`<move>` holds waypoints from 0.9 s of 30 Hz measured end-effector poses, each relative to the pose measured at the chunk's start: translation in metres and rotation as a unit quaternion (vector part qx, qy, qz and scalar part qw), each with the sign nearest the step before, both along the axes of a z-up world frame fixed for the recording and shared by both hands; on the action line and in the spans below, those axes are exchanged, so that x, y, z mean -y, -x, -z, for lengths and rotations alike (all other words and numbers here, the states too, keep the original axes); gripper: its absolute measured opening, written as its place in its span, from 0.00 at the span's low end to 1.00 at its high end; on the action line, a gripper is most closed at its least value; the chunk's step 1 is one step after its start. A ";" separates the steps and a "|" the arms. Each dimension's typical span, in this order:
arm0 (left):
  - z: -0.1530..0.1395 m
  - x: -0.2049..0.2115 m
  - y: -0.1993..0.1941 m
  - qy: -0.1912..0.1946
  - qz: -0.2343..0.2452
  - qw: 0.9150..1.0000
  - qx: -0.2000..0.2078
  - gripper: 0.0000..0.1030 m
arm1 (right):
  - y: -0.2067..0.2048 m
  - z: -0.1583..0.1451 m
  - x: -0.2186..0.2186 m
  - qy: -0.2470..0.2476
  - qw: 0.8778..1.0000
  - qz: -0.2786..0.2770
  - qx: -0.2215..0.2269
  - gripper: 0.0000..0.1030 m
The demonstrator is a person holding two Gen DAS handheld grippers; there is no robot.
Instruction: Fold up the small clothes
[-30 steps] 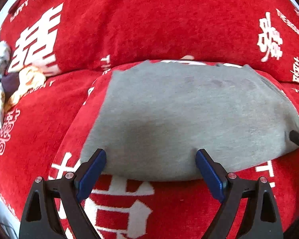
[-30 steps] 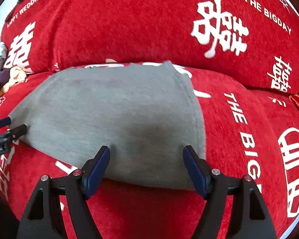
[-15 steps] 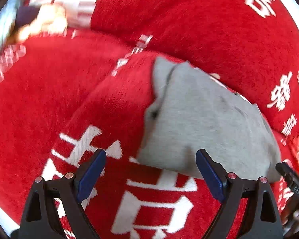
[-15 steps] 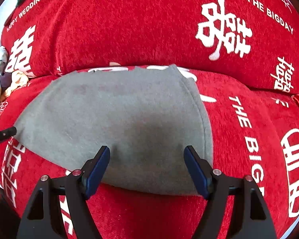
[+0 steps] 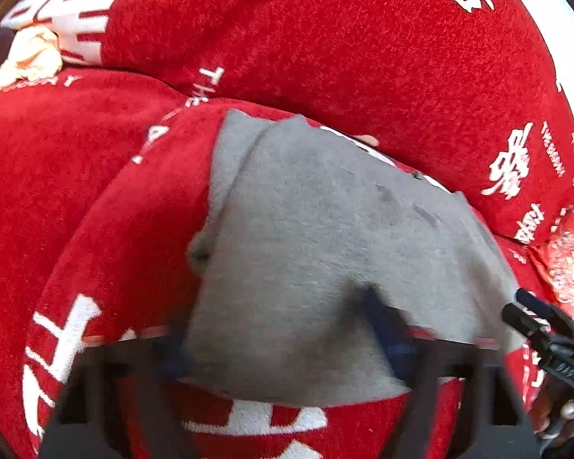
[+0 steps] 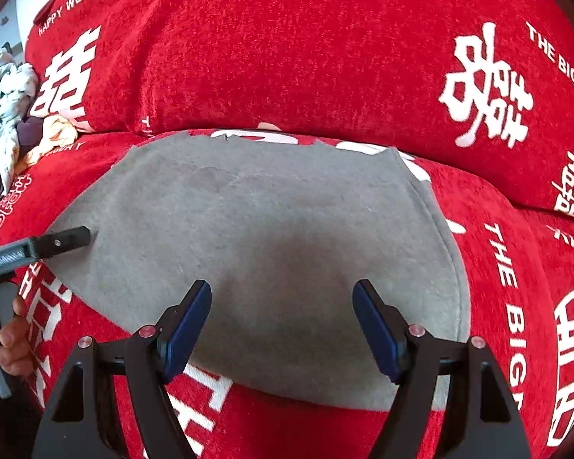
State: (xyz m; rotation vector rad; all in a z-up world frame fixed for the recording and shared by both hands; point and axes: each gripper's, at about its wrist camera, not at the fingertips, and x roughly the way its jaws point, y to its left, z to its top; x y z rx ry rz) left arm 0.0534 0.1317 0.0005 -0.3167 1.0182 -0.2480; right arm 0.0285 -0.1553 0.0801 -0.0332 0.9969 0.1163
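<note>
A folded grey garment [image 5: 325, 248] [image 6: 268, 229] lies flat on the red sofa seat [image 6: 516, 267]. My left gripper [image 5: 279, 336] is motion-blurred over the garment's near left corner. Its jaws are closing, still visibly apart, with the grey cloth between them. In the right wrist view one of its fingertips [image 6: 63, 241] rests at the garment's left edge. My right gripper [image 6: 283, 321] stands open over the garment's near right part, cloth below the gap and nothing pinched. It also shows at the right edge of the left wrist view as my right gripper [image 5: 535, 317].
The sofa backrest [image 6: 287, 57], red with white characters, rises right behind the garment. A heap of crumpled clothes [image 6: 7, 91] [image 5: 26, 57] sits at the far left of the seat. A person's hand [image 6: 15, 340] holds the left gripper's handle. A red patterned item [image 5: 570, 267] lies at the right.
My left gripper swung from the bare red seat onto the garment's near left corner, rolled, and its jaws narrowed. The right gripper drew slightly closer over the garment, still open.
</note>
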 end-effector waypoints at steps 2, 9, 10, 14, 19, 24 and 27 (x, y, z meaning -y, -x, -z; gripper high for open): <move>0.000 -0.003 0.000 0.013 -0.003 1.000 0.006 0.39 | -0.012 -0.002 -0.007 -0.001 1.000 -0.008 -0.007 0.77; -0.001 -0.001 0.007 0.005 -0.004 0.999 0.032 0.30 | -0.073 -0.013 -0.054 -0.021 0.998 -0.050 -0.045 0.77; -0.002 -0.001 0.007 0.006 -0.002 0.999 0.034 0.30 | -0.086 -0.015 -0.065 -0.024 0.997 -0.054 -0.052 0.77; -0.001 -0.006 0.007 0.023 0.001 0.999 0.034 0.29 | -0.119 -0.008 -0.101 -0.031 0.994 -0.064 -0.079 0.77; -0.010 0.007 0.015 -0.019 0.009 0.998 0.065 0.27 | -0.152 0.010 -0.145 -0.035 0.989 -0.079 -0.120 0.77; -0.017 0.024 0.025 -0.071 0.022 0.992 0.097 0.27 | -0.178 0.021 -0.179 -0.040 0.981 -0.101 -0.163 0.77; -0.018 0.030 0.027 -0.086 0.026 0.991 0.103 0.27 | -0.191 0.024 -0.193 -0.030 0.979 -0.100 -0.178 0.77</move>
